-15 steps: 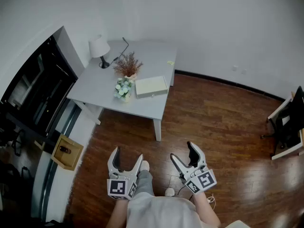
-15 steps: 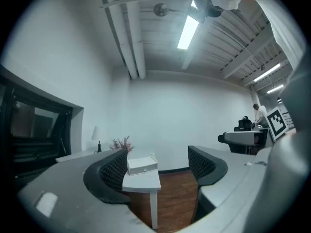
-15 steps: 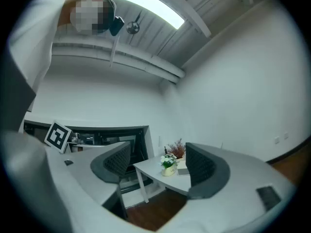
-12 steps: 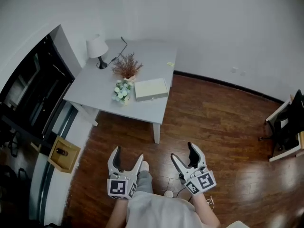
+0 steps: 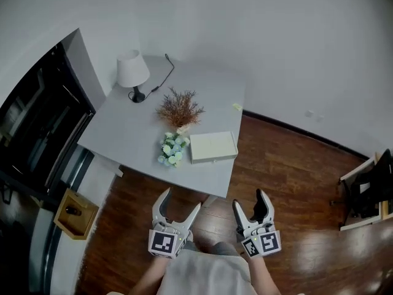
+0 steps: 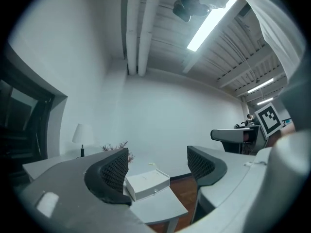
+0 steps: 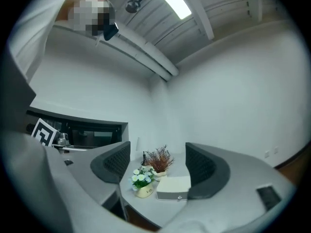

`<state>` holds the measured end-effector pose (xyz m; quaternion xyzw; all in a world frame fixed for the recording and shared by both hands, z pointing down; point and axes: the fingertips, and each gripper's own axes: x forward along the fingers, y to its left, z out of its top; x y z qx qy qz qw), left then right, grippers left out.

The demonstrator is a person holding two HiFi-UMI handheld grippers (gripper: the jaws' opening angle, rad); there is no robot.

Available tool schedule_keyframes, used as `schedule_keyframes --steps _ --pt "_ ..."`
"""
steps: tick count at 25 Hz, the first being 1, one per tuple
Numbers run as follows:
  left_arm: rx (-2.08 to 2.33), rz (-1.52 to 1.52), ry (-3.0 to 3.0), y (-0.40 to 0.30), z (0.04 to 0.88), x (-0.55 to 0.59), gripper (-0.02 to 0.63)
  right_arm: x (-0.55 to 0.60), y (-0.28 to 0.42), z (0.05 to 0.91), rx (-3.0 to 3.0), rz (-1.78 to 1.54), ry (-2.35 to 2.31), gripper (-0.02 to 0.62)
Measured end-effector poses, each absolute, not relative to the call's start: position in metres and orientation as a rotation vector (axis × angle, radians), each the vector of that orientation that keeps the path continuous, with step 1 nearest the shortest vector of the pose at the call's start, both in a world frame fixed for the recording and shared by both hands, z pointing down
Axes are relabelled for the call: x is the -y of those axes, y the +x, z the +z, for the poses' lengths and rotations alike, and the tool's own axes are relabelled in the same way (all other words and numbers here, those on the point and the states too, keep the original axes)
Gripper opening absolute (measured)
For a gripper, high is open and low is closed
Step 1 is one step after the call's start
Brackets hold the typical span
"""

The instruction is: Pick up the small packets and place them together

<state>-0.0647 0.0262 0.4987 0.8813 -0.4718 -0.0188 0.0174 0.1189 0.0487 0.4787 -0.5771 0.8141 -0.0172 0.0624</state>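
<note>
I now stand nearer the bench (image 5: 126, 134); left tongs (image 5: 180, 203) and right tongs (image 5: 250, 200) both gape empty; a small yellowish packet (image 5: 237, 107) at its far edge waits beyond reach.

A sparse furnished room: wood floor (image 5: 288, 165), grey table (image 5: 129, 131), lamp (image 5: 132, 71), potted flowers (image 5: 173, 150).

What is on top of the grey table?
A lamp, a dried plant, a pot of flowers and a closed white box stand on the table; a yellowish thing lies near its far edge. The box's inside is hidden.
</note>
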Motion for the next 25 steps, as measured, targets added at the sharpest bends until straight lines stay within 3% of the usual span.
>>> schedule_keyframes --steps 15,25 --pt "1.677 -0.075 2.652 -0.052 0.488 0.101 0.363 0.096 0.165 0.462 -2.485 -0.013 -1.638 0.350" --pt "1.779 -0.096 2.635 -0.040 0.471 0.142 0.364 0.142 0.171 0.495 -2.631 -0.063 -1.608 0.350"
